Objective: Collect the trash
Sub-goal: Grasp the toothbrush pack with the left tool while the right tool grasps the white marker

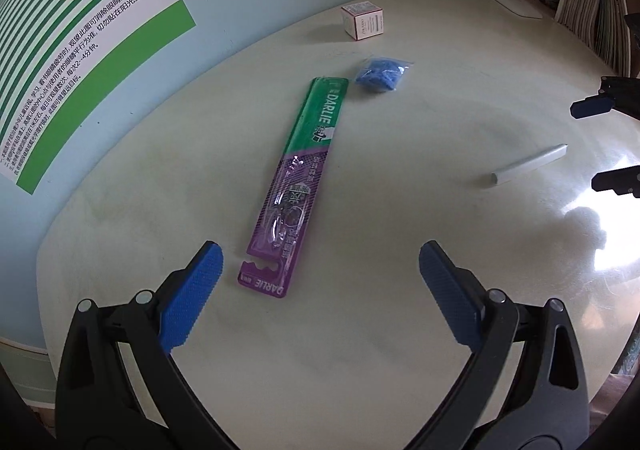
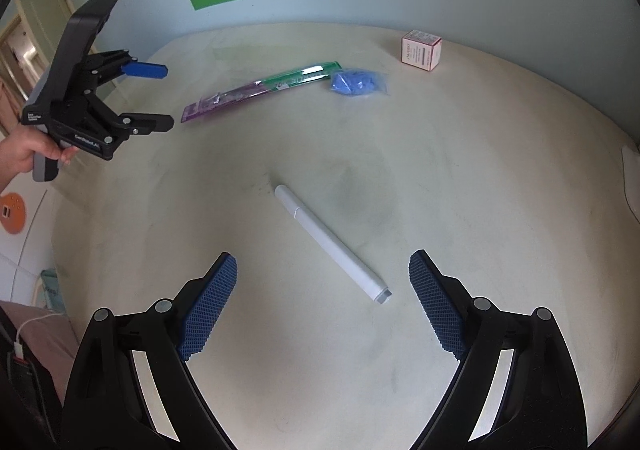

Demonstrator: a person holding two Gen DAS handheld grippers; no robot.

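Pale green desktop (image 2: 440, 189) carries all four pieces of trash, none collected yet by the look of it: the toothbrush package (image 1: 296, 185) mid-desk, the blue-filled bag (image 1: 380, 74) touching its green end, the small box (image 1: 363, 22) near the wall edge, the white tube (image 2: 332, 244) toward the front. Left gripper (image 1: 320, 262) hangs wide and empty over the package's purple end; right gripper (image 2: 322, 274) gapes empty around the tube, so every pickup remains. No bin appears in either view, the box's print is too small to read, and glare washes out the desk's right edge.
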